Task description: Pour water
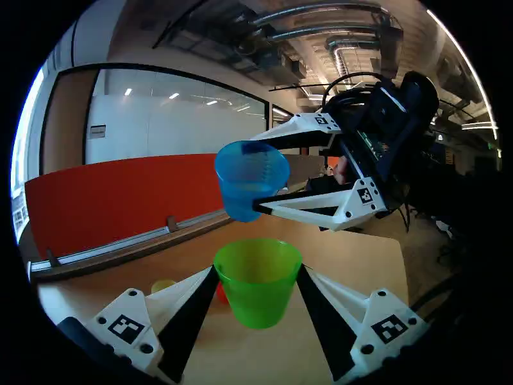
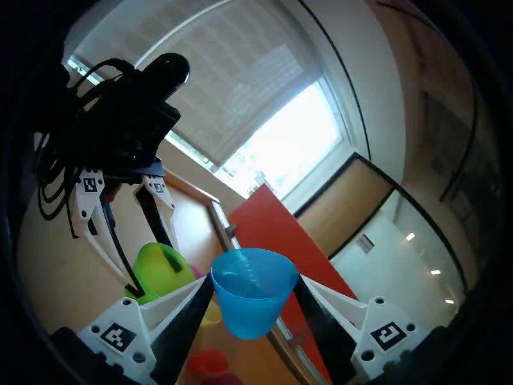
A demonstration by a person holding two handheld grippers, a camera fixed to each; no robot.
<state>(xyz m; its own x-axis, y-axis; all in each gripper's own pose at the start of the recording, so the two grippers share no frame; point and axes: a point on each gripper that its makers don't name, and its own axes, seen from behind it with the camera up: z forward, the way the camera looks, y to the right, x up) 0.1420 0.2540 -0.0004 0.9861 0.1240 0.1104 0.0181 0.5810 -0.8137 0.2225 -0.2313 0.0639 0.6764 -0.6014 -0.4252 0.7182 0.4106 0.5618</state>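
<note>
The left gripper [image 1: 256,277] is gripping the green cup [image 1: 258,292], fingers pressing both its sides, over the table [image 1: 359,256]. The right gripper [image 1: 254,172] is clamping the blue cup [image 1: 250,176], which is hanging above and beyond the green one and carrying the water [image 1: 247,192]. Tipping too fast, or with the lip sitting off the green rim, is likely sending water onto the table or the yellow cup [image 1: 162,284]. A loose squeeze is risking a slip. The markers [image 1: 125,327] on the fingers are carrying coded squares only, with nothing reading as words or a brand.
</note>
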